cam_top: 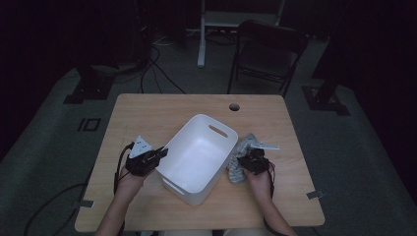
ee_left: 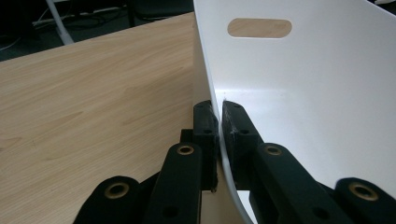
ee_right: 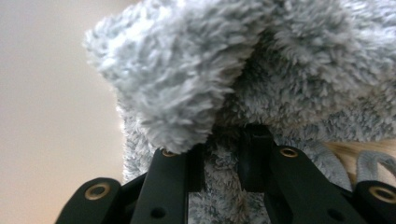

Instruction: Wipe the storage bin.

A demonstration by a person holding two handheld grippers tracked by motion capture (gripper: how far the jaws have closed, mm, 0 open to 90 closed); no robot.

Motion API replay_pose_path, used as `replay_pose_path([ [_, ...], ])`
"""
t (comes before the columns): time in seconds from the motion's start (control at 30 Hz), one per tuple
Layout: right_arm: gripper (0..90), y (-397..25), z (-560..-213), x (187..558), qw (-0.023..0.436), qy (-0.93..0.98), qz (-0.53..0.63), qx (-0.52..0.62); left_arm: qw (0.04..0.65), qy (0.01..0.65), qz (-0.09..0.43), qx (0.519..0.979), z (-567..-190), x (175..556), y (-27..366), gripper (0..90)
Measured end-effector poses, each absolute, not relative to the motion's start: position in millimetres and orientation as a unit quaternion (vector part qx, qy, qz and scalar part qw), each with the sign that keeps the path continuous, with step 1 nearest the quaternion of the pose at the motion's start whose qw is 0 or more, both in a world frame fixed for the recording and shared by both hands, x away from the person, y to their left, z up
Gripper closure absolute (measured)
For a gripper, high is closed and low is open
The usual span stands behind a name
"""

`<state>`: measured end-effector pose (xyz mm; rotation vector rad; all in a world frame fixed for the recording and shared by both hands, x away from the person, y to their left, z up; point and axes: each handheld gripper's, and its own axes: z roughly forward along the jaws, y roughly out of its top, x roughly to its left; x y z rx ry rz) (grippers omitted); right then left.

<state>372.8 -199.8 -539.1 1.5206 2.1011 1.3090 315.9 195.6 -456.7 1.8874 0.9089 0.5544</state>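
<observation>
Pinching the near wall of the white bin (ee_left: 299, 93) between its jaws, the left gripper (ee_left: 219, 126) seems to steady the tub at mid-counter so it will not slide. Just beside the bin's right wall, on the wooden counter (cam_top: 147, 113), lies the grey fluffy cloth (ee_right: 261, 74). The right gripper (ee_right: 223, 154) has its jaws clamped on a fold of it, likely to lift it into the bin.

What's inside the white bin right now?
The white bin looks empty: bare white floor and walls. The left gripper clamps its rim. The fluffy grey cloth lies outside, beside it. The near inner wall is hidden.
</observation>
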Motion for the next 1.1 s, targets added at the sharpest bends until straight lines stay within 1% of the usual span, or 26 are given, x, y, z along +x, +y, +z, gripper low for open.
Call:
replay_pose_path([
  [0.1, 75.6, -201, -531, 370, 0.123, 0.719, 0.45, 0.514, 0.469, 0.372, 0.225, 0.768, -457, 316, 196, 84.5],
  [0.2, 75.6, -205, -517, 364, 0.117, 0.713, 0.471, 0.506, 0.468, 0.372, 0.226, 0.769, -457, 316, 196, 84.4],
  [0.23, 75.6, -204, -505, 357, 0.122, 0.714, 0.485, 0.49, 0.468, 0.371, 0.226, 0.77, -457, 316, 196, 84.5],
  [0.27, 75.6, -204, -505, 357, 0.122, 0.714, 0.485, 0.49, 0.468, 0.37, 0.226, 0.77, -457, 316, 196, 84.5],
  [0.3, 75.6, -205, -494, 351, 0.127, 0.711, 0.501, 0.478, 0.468, 0.37, 0.226, 0.77, -457, 316, 196, 84.4],
  [0.33, 75.6, -205, -494, 351, 0.127, 0.711, 0.501, 0.478, 0.468, 0.37, 0.226, 0.77, -457, 316, 196, 84.4],
  [0.4, 75.6, -205, -482, 345, 0.126, 0.702, 0.521, 0.469, 0.467, 0.37, 0.226, 0.771, -457, 316, 196, 84.4],
  [0.57, 75.6, -204, -460, 332, 0.143, 0.691, 0.549, 0.449, 0.467, 0.366, 0.225, 0.773, -457, 316, 196, 84.4],
  [0.63, 75.5, -199, -459, 330, 0.16, 0.698, 0.538, 0.445, 0.468, 0.364, 0.224, 0.773, -457, 316, 196, 84.4],
  [0.7, 75.5, -198, -461, 330, 0.163, 0.699, 0.535, 0.445, 0.468, 0.365, 0.223, 0.773, -457, 316, 196, 84.4],
  [0.77, 75.4, -198, -469, 332, 0.153, 0.698, 0.534, 0.452, 0.469, 0.365, 0.221, 0.773, -457, 317, 196, 84.3],
  [1.1, 75.3, -196, -482, 335, 0.148, 0.704, 0.519, 0.461, 0.467, 0.363, 0.225, 0.774, -456, 316, 196, 84.1],
])
